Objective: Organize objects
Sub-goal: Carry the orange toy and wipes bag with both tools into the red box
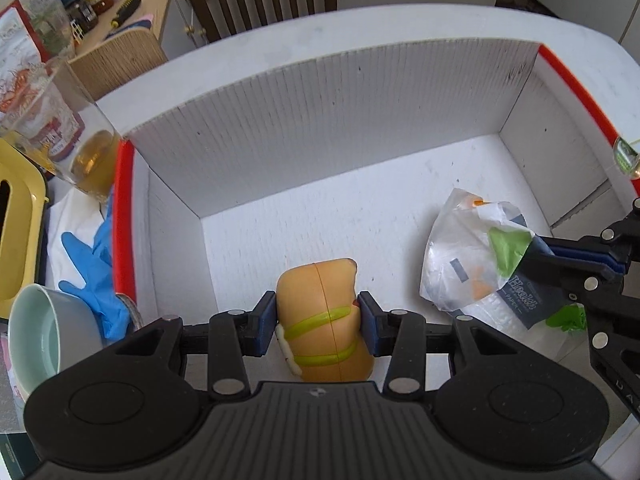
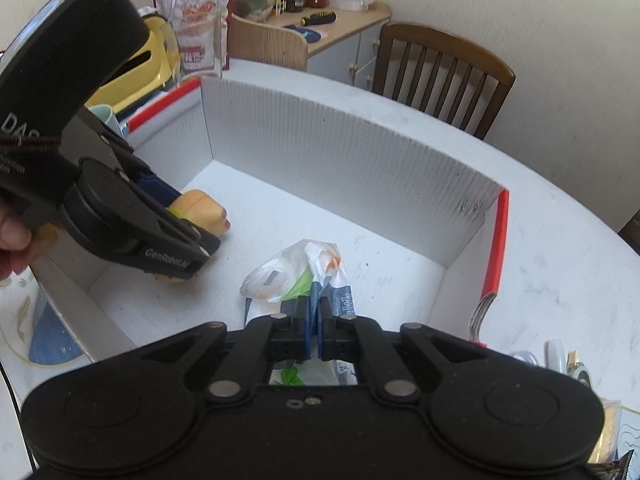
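A toy hot dog [image 1: 320, 320] is clamped between the blue pads of the left tongs [image 1: 318, 322] and held inside the white box [image 1: 320, 120], low over its floor. Near it, a tissue packet [image 1: 476, 264] is pinched by the right tongs [image 2: 314, 316], also inside the box. The box is carried by the white worktop [image 2: 560, 240]; a glass [image 1: 86, 152] is seen just beyond its red-edged left wall.
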Available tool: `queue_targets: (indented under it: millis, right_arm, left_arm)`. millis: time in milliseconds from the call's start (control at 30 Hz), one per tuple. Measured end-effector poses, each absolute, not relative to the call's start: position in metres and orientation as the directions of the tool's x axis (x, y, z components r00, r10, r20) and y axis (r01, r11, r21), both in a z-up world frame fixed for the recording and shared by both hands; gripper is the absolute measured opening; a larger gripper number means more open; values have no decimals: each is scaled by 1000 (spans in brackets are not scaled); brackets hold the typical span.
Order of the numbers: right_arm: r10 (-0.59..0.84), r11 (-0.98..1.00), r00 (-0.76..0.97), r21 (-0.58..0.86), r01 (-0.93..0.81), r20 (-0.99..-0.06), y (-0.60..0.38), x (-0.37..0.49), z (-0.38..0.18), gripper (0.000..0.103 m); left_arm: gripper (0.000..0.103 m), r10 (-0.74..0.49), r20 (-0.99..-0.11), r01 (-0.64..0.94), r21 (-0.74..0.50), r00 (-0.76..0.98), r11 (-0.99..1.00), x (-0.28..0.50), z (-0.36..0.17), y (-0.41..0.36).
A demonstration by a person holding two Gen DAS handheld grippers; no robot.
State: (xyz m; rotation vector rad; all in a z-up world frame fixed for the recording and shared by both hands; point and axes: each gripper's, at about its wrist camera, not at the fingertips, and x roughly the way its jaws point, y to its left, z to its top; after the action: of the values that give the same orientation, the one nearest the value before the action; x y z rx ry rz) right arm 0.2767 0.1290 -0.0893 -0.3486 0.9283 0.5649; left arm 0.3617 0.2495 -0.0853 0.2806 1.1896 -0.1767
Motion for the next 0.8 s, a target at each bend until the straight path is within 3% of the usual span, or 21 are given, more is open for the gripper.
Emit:
queue_targets:
  millis: [267, 400, 533, 667, 800]
  right_arm:
    - [284, 793, 444, -52, -607, -849, 132, 274, -98, 7]
    - [281, 789, 442, -57, -612, -852, 131, 272, -98, 14]
    - [281, 783, 439, -61, -619, -853, 132, 271, -97, 18]
    - [285, 788, 451, -61, -612, -846, 128, 271, -93, 29]
    - [298, 797, 461, -48, -603, -836, 122, 271, -85, 31]
  left_arm:
    - [43, 19, -948, 306, 121, 317, 944, 365, -92, 242]
    - [45, 11, -949, 302, 111, 314, 947, 369, -92, 243]
    - [56, 9, -944, 303, 115, 331, 946, 366, -92, 242]
    - [56, -6, -936, 293, 105, 353, 950, 364, -86, 244]
    - [56, -29, -925, 282, 85, 379, 956, 360, -75, 248]
